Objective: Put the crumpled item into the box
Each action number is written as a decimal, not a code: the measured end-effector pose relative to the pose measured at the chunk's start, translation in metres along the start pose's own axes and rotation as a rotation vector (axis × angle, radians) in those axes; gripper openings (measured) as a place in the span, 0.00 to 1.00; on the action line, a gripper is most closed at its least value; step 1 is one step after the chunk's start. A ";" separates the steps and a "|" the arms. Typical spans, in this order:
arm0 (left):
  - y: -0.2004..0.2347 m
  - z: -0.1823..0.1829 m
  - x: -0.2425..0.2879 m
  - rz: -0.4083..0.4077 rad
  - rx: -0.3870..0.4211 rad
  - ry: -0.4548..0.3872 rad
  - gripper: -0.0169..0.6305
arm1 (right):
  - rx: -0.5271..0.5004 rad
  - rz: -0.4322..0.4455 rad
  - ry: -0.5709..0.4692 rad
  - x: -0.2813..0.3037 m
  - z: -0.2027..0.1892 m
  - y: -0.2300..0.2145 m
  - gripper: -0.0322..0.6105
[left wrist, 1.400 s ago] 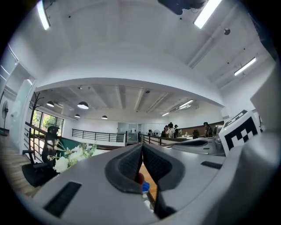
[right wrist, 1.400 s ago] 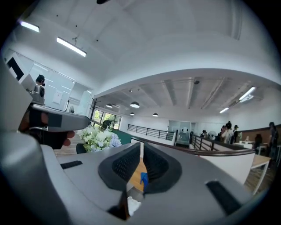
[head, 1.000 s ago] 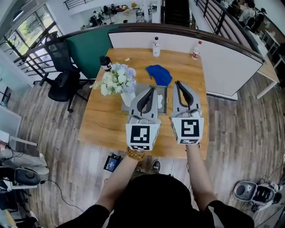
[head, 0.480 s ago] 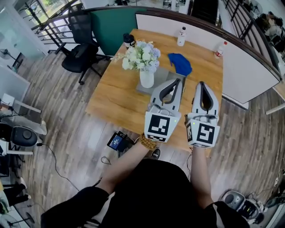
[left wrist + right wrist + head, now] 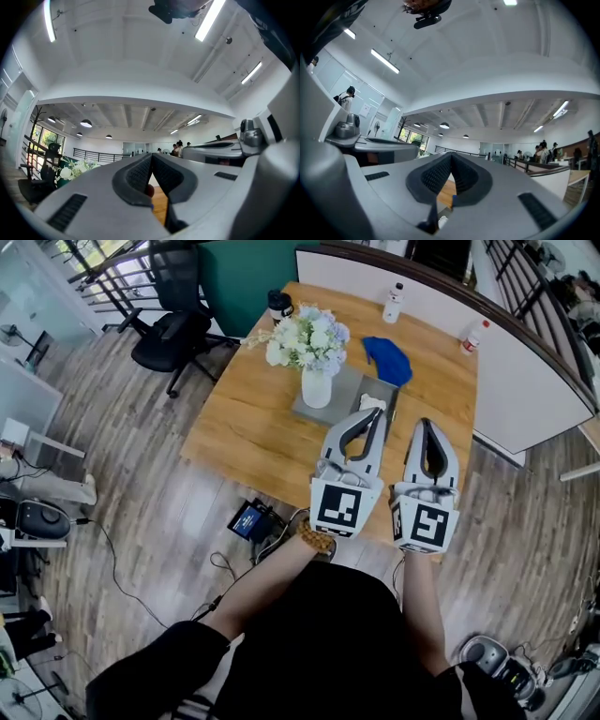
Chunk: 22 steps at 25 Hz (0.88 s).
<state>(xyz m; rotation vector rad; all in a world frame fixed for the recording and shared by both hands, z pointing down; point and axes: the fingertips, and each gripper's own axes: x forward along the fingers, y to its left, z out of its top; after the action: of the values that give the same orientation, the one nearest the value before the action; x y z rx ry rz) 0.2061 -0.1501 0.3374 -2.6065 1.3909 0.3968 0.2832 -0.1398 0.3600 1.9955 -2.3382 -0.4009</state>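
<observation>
As the head view looks steeply down, a rectangular wooden table [image 5: 239, 423] with a warm, smooth grain stands on grey plank flooring. On it lies a shallow grey box [image 5: 349, 388], flat and matte. A white vase [image 5: 317, 388] of pale flowers [image 5: 309, 336] stands at the box's left side, and a small white piece [image 5: 372, 403] shows at its near right end. The blue crumpled item [image 5: 387, 359] lies on the bare wood just beyond the box, outside it, a soft bunched cloth with rumpled folds. Two clear bottles [image 5: 394, 303] stand at the far edge, one of them red-capped; their labels are too small to read. A dark cup [image 5: 277, 306] stands near the far left corner. The left gripper [image 5: 376, 414] and the right gripper [image 5: 427, 425] hover side by side above the near half of the table, grey moulded plastic, each bearing a cube with black-and-white square markers.

Through the left gripper view, the left gripper [image 5: 151, 156] has its ribbed dark pads pressed together at the tips, nothing between them; a strip of wood and the flowers [image 5: 77, 168] show below.

Through the right gripper view, the right gripper [image 5: 451, 156] likewise has its textured pads closed on each other, empty, with wood and a sliver of blue beneath.
</observation>
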 end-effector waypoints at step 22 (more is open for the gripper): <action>0.005 -0.023 -0.028 -0.020 0.031 -0.048 0.06 | 0.050 0.027 0.014 -0.023 -0.045 0.037 0.04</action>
<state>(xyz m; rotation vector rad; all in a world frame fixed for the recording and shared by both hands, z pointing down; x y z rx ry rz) 0.1906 -0.1373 0.3682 -2.5663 1.3442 0.4281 0.2605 -0.1195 0.4146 1.9787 -2.3872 -0.3287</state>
